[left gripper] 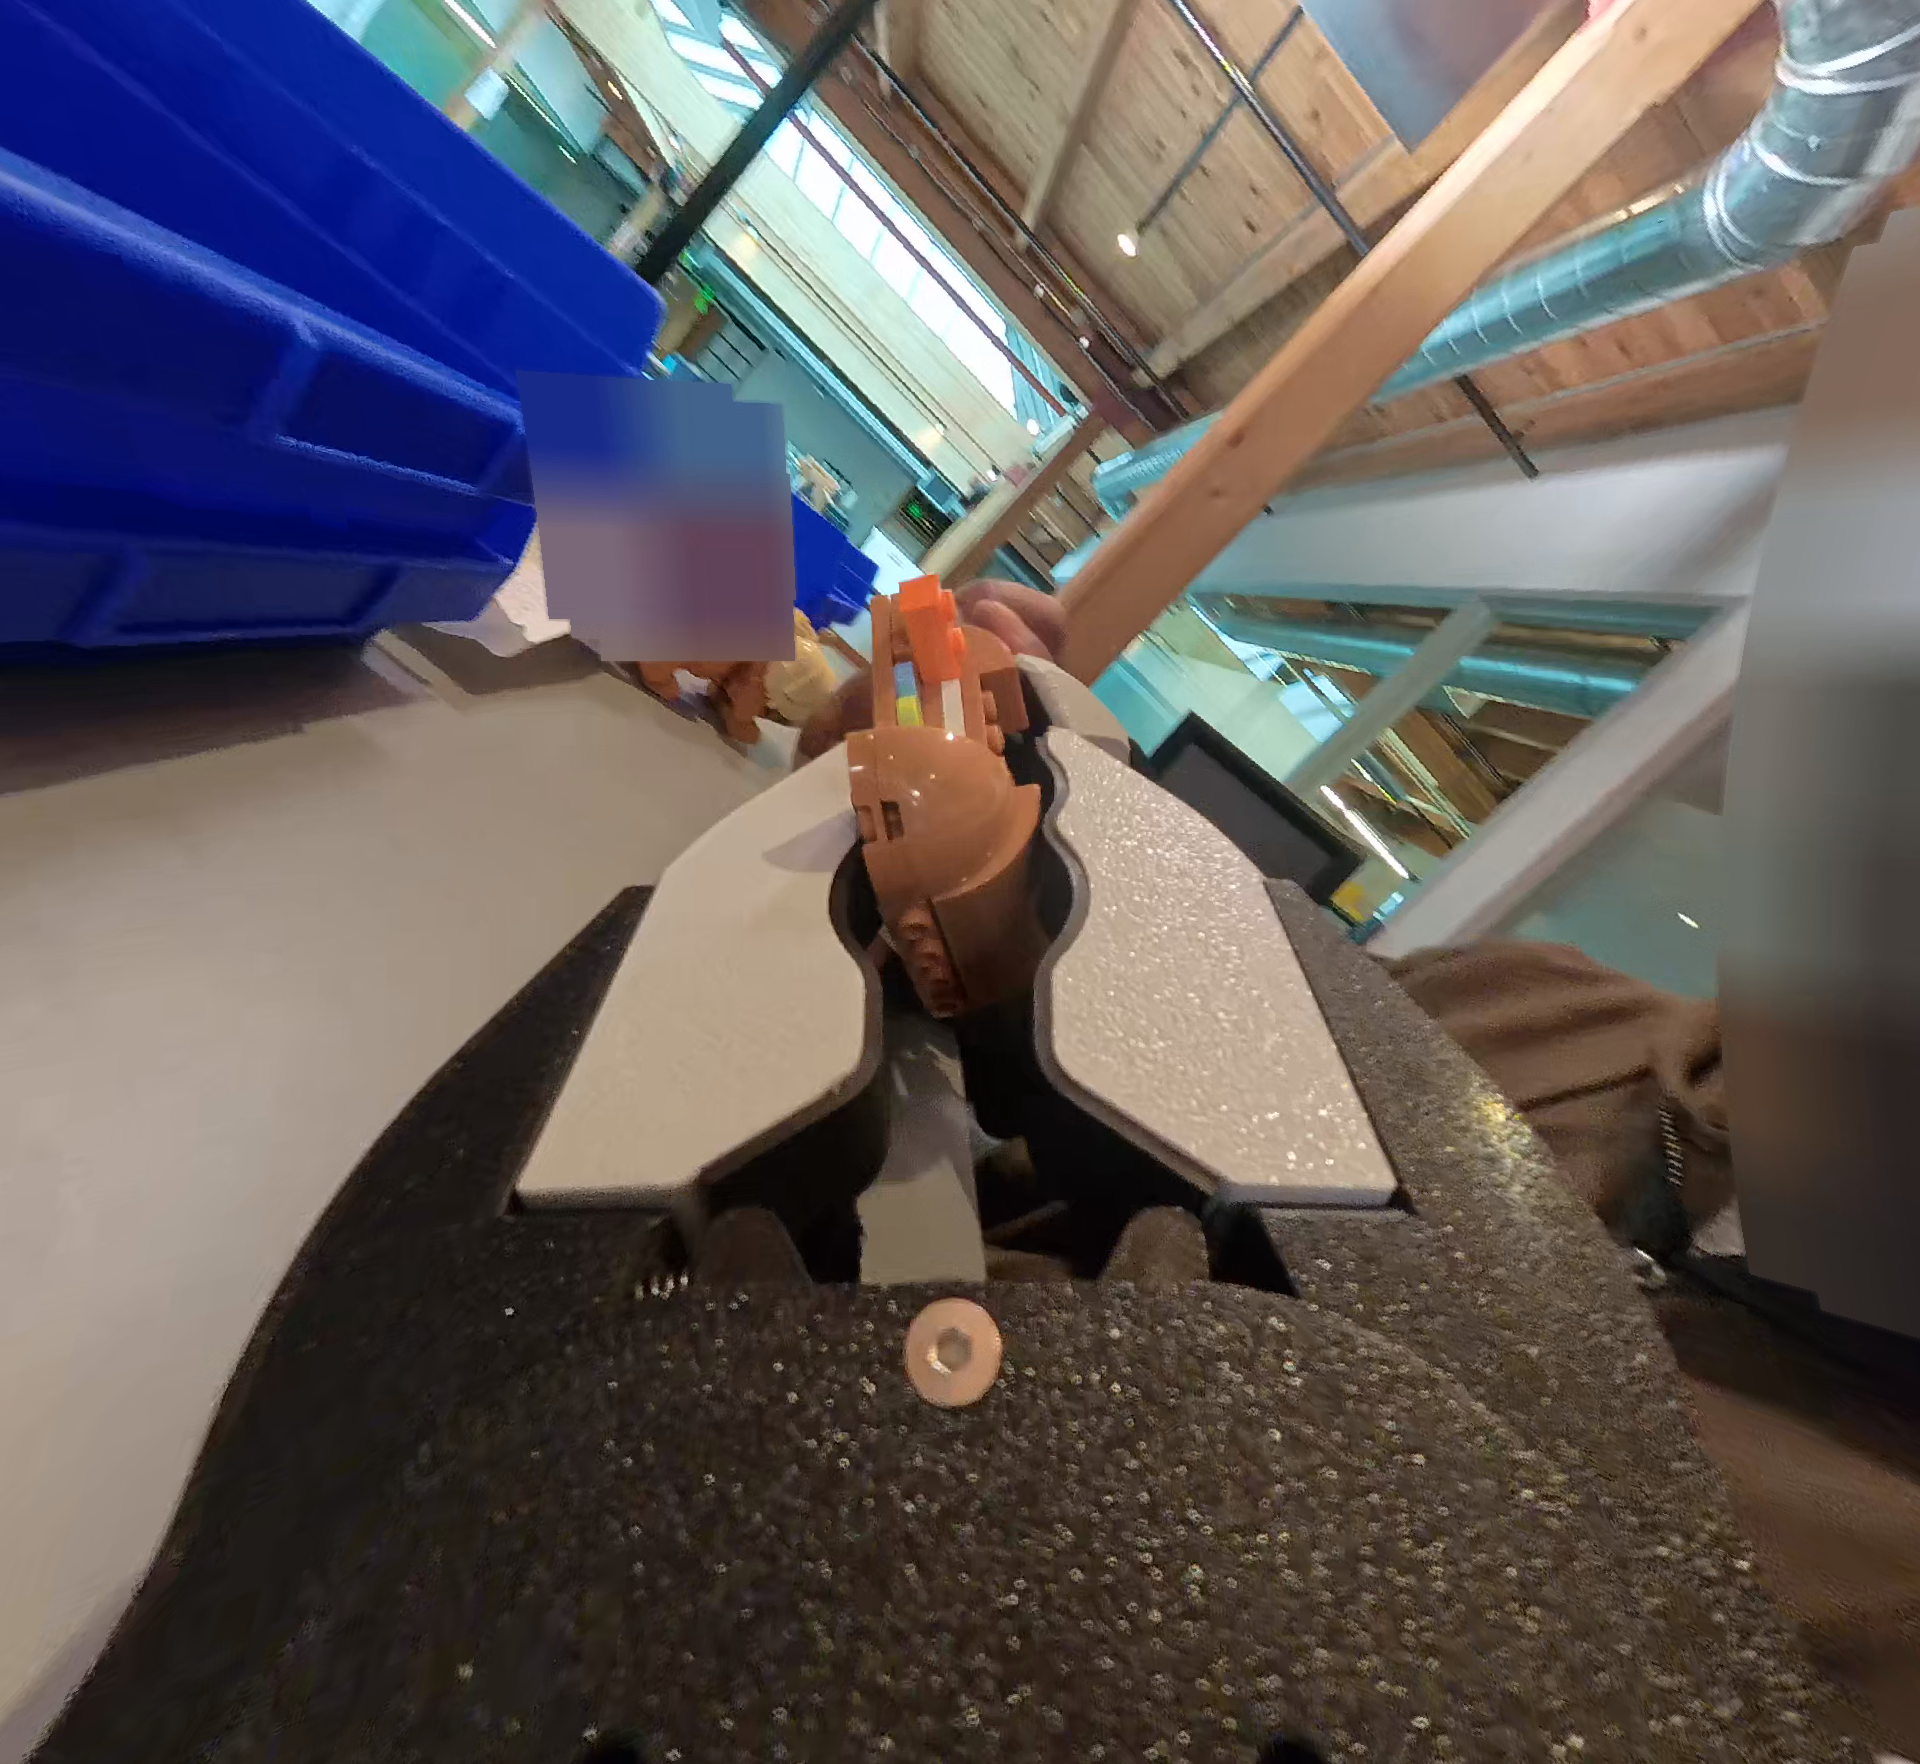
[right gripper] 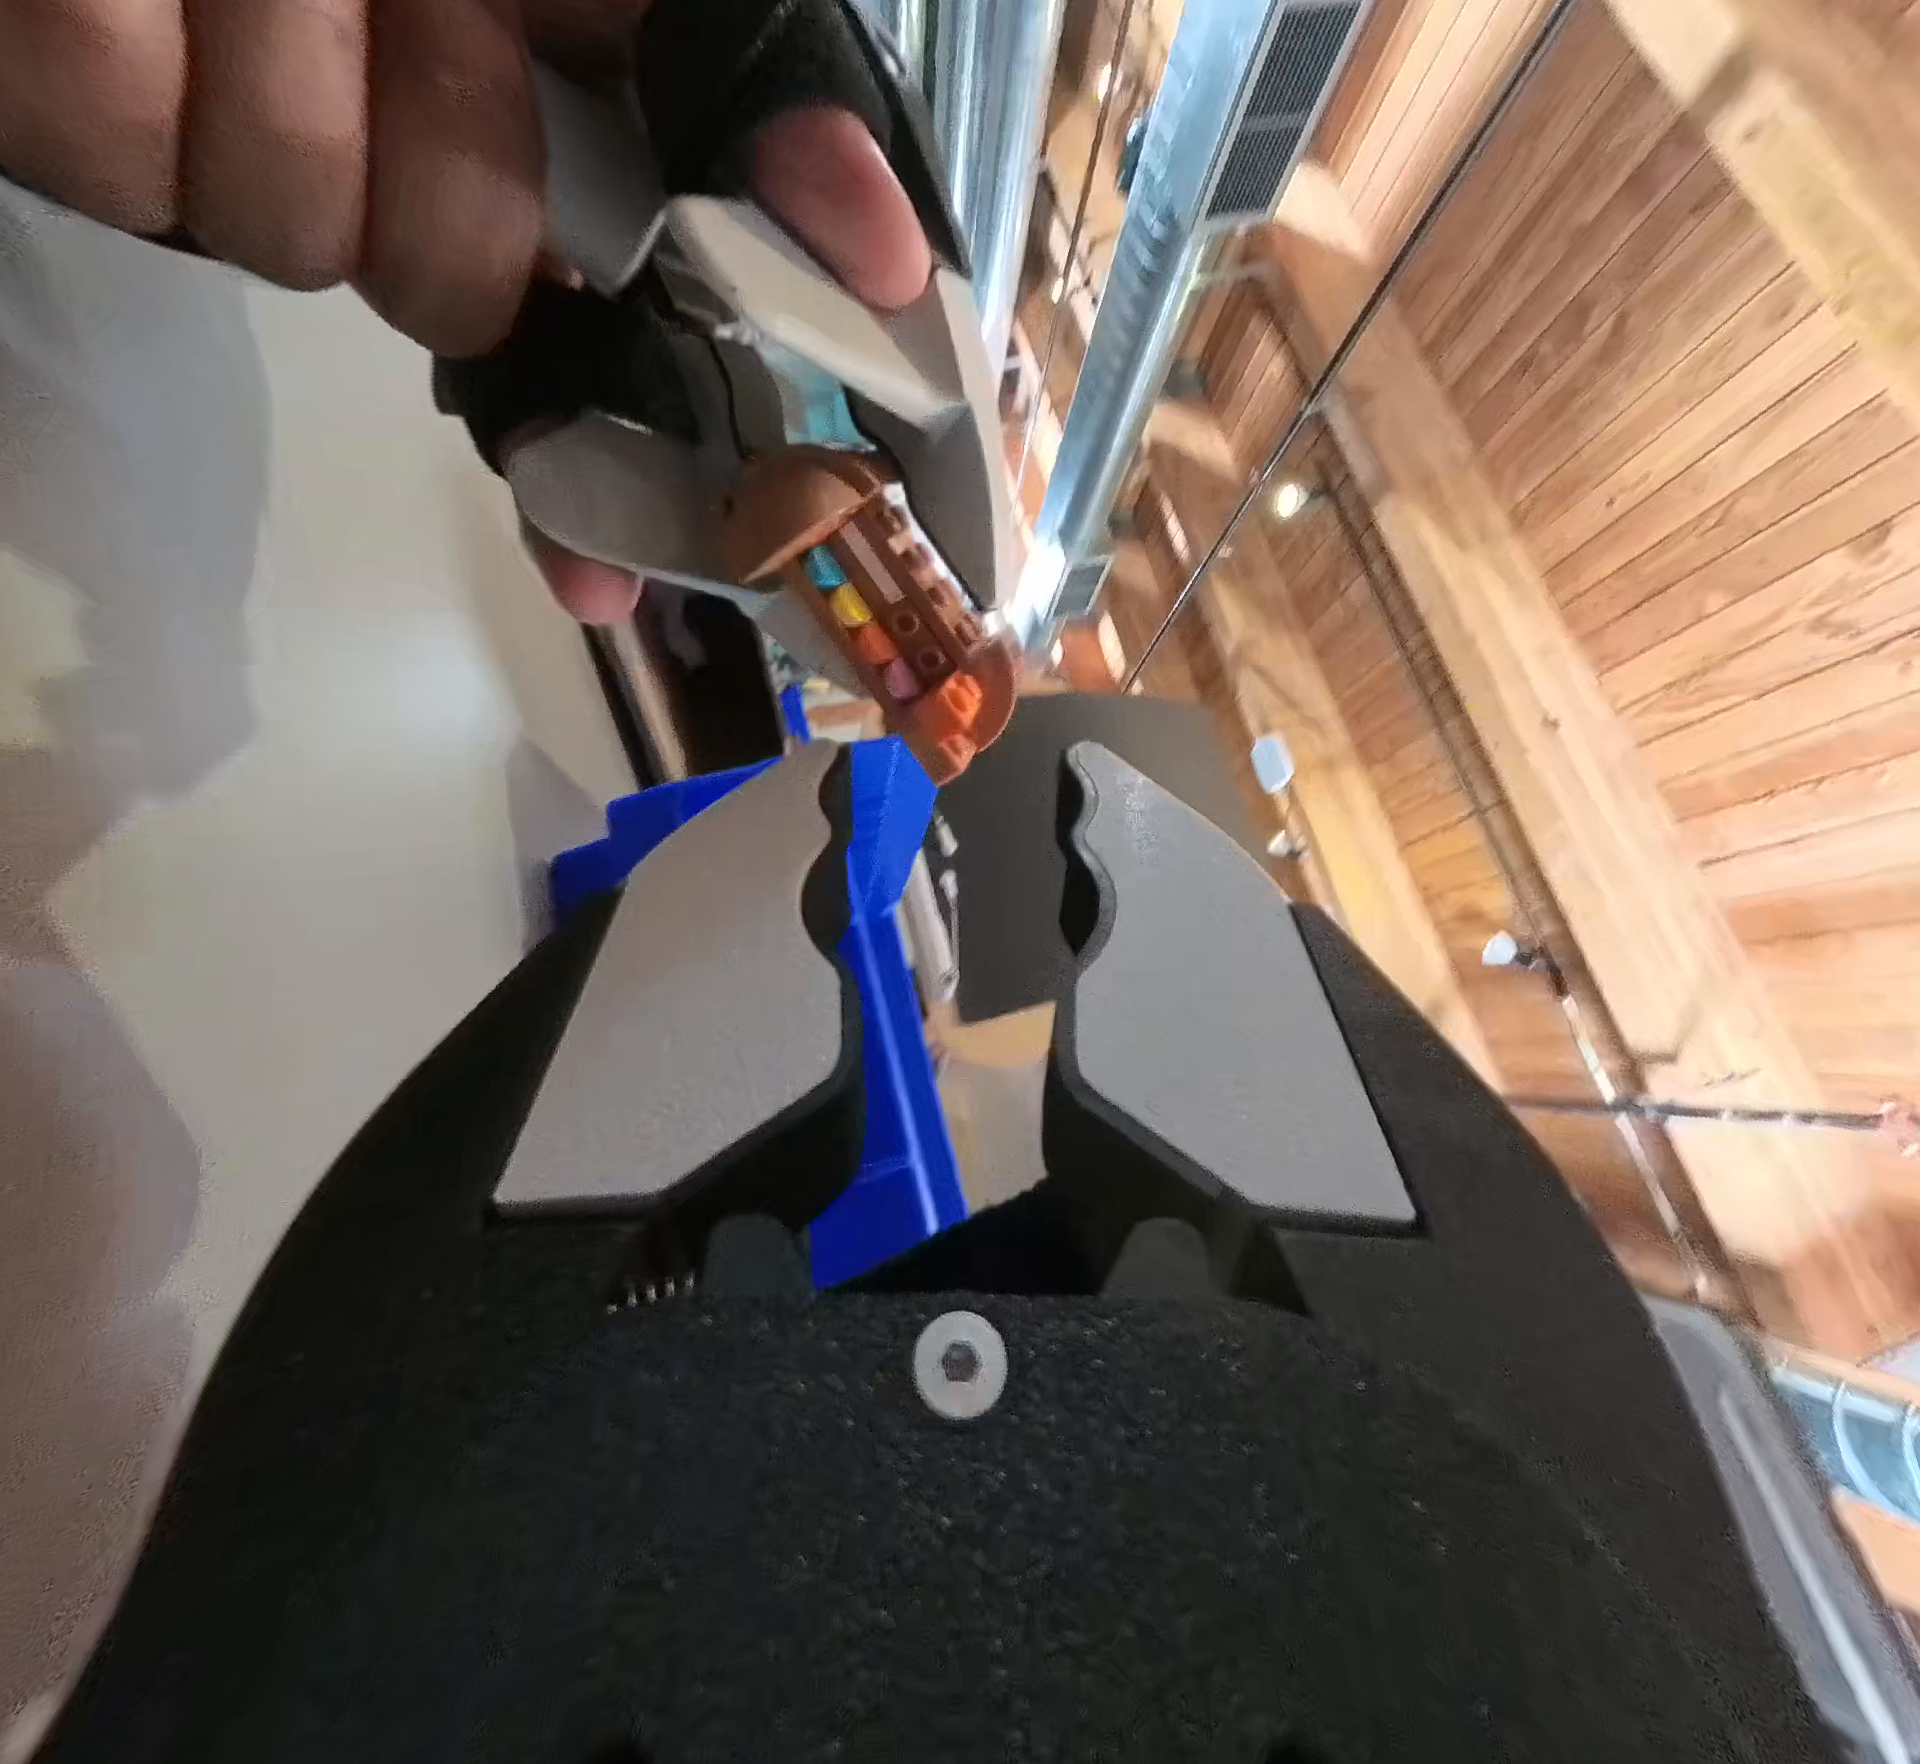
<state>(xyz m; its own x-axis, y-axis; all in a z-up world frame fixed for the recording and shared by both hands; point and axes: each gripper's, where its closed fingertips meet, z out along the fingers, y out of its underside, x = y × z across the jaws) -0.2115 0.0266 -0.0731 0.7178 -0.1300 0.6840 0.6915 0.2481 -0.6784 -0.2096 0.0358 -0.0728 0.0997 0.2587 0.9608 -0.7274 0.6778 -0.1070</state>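
Left gripper (left gripper: pixel 951 810) clamps brick model (left gripper: pixel 940 779) beside blue bins (left gripper: pixel 239 343).

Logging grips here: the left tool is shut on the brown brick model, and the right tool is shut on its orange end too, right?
Not quite. The left tool grips the brown brick model, but the right wrist view shows the right tool open, its fingers apart just short of the orange end.

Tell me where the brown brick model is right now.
The brown brick model is clamped in the left gripper, held in the air just beyond the open right gripper, with blue bins behind.
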